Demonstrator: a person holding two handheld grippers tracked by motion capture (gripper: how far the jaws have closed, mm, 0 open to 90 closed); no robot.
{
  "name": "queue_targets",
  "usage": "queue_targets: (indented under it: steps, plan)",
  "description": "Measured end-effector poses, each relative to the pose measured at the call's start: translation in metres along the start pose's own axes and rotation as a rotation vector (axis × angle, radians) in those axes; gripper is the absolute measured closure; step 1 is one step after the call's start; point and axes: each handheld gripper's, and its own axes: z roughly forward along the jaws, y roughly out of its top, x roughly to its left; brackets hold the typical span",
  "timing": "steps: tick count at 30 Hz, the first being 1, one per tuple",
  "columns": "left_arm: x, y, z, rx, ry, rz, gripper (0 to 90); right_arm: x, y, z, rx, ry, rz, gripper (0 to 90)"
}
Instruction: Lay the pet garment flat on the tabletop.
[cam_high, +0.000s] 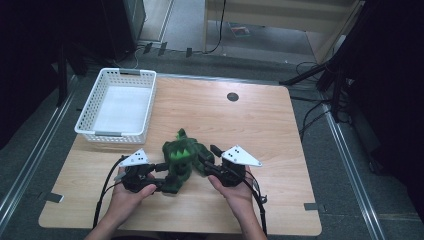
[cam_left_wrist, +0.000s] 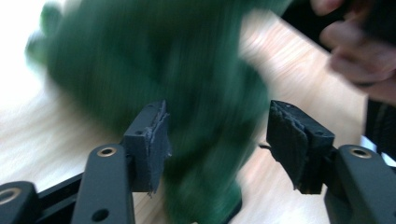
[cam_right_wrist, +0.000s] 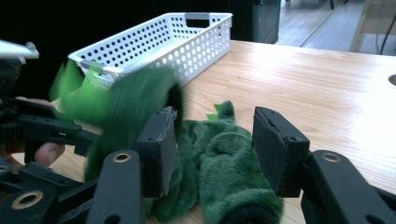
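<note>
Between your two claws, the green plush toy (cam_high: 181, 159) lies on the bench (cam_high: 260, 125), not yet gripped

Your left claw (cam_left_wrist: 217, 140) stands wide with the blurred toy between its jaws, and your right claw (cam_right_wrist: 212, 151) is just as wide around a plush limb; neither pad looks pressed into the fabric. The white basket (cam_high: 85, 120) sits empty near the toy at the bench's far left corner. By my reading, you are at the start: both grasps, the lift and any placing into the basket are left to do
</note>
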Motion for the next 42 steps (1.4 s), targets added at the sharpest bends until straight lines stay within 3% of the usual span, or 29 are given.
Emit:
queue_targets:
  steps: [4, 6, 9, 10, 11, 13, 15, 18, 20, 24, 28, 29, 33, 37, 40, 41, 42]
  plan:
    - [-0.008, 0.003, 0.002, -0.007, 0.048, 0.022, 36.3, 0.005, 0.000, 0.003, 0.007, 0.021, -0.009, 50.2]
    - [-0.010, 0.003, 0.007, 0.021, 0.094, 0.040, 37.2, 0.012, -0.003, 0.007, 0.031, 0.044, -0.033, 50.1]
    - [-0.007, 0.004, 0.004, -0.006, 0.096, 0.013, 40.4, 0.015, -0.004, 0.010, 0.044, 0.049, -0.048, 50.1]
    - [-0.005, 0.005, 0.001, -0.022, 0.089, 0.008, 46.7, 0.016, -0.005, 0.011, 0.047, 0.052, -0.057, 50.2]
    - [-0.003, 0.006, -0.003, -0.033, 0.084, -0.001, 63.1, 0.018, -0.005, 0.011, 0.051, 0.060, -0.059, 51.0]
    - [0.001, 0.008, -0.009, -0.048, 0.078, -0.013, 75.2, 0.018, -0.006, 0.012, 0.052, 0.065, -0.059, 51.4]
    - [0.005, 0.010, -0.015, -0.056, 0.063, -0.021, 80.9, 0.017, -0.006, 0.012, 0.057, 0.065, -0.058, 52.3]
    - [0.009, 0.014, -0.024, -0.065, 0.039, -0.011, 82.7, 0.016, -0.007, 0.012, 0.061, 0.060, -0.057, 53.0]
    - [0.009, 0.018, -0.032, -0.074, 0.002, 0.010, 83.2, 0.016, -0.007, 0.012, 0.060, 0.059, -0.066, 53.7]
    - [0.006, 0.027, -0.043, -0.062, -0.116, 0.088, 82.9, 0.019, -0.006, 0.012, 0.051, 0.069, -0.091, 53.6]
    - [0.004, 0.029, -0.044, -0.021, -0.208, 0.134, 82.9, 0.025, -0.006, 0.013, 0.035, 0.113, -0.129, 51.4]
    - [0.005, 0.027, -0.040, -0.002, -0.213, 0.131, 82.9, 0.029, -0.007, 0.013, 0.025, 0.143, -0.151, 48.4]
    - [0.006, 0.025, -0.034, 0.014, -0.250, 0.123, 82.6, 0.033, -0.007, 0.017, 0.024, 0.186, -0.157, 48.0]
    - [0.003, 0.023, -0.030, 0.028, -0.288, 0.138, 82.4, 0.031, -0.012, 0.025, 0.047, 0.231, -0.123, 58.2]
    - [0.003, 0.023, -0.029, 0.037, -0.314, 0.151, 82.1, 0.026, -0.014, 0.029, 0.067, 0.339, -0.074, 77.4]
    - [0.003, 0.023, -0.028, 0.039, -0.319, 0.148, 81.9, 0.026, -0.014, 0.029, 0.071, 0.353, -0.070, 82.0]
    - [0.003, 0.023, -0.028, 0.040, -0.310, 0.141, 81.5, 0.025, -0.014, 0.027, 0.080, 0.325, -0.070, 86.5]
